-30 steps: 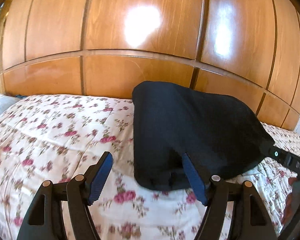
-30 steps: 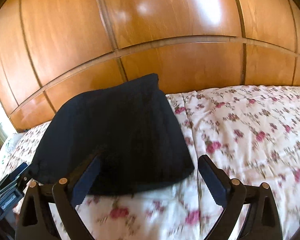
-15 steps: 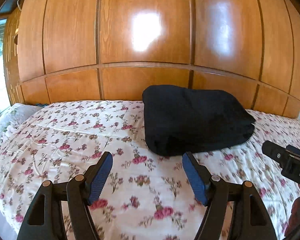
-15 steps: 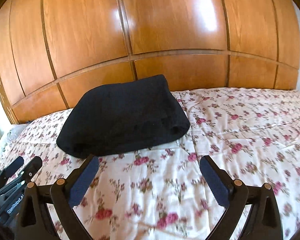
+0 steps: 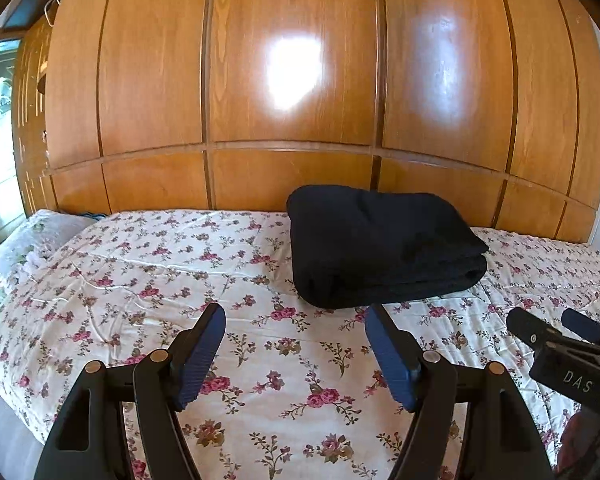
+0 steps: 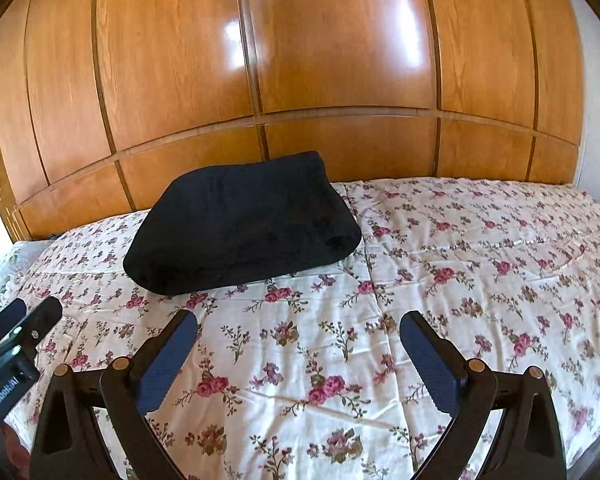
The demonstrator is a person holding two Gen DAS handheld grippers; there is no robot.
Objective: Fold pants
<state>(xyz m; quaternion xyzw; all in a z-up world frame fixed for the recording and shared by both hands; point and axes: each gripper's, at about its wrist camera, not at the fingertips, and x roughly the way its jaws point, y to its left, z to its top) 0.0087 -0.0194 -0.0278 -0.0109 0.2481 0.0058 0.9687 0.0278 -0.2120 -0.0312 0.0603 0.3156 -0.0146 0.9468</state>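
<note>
Setting: bedroom, a bed with a floral bedspread [image 5: 148, 280] pushed up against glossy wooden wardrobe doors [image 5: 292, 80].
Pants: black pants [image 5: 380, 248], folded into a thick, compact bundle, lie on the bedspread close to the wardrobe doors; layered fold edges show along the near right side in the left wrist view.
Pants, right wrist view: the same bundle [image 6: 240, 228] sits left of centre, ahead of the fingers, nothing touching it.
Left gripper: left gripper [image 5: 296, 352] hangs above the bedspread, short of the pants, blue-padded fingers spread wide with nothing between them.
Right gripper: right gripper [image 6: 300, 360] is likewise spread wide and empty over the flowered cloth, apart from the pants.
Each in the other's view: the right gripper's tip shows at the right edge of the left view, the left gripper's at the left edge of the right view.
Pillow: a pale pillow [image 5: 32, 236] lies at the far left end of the bed.
</note>
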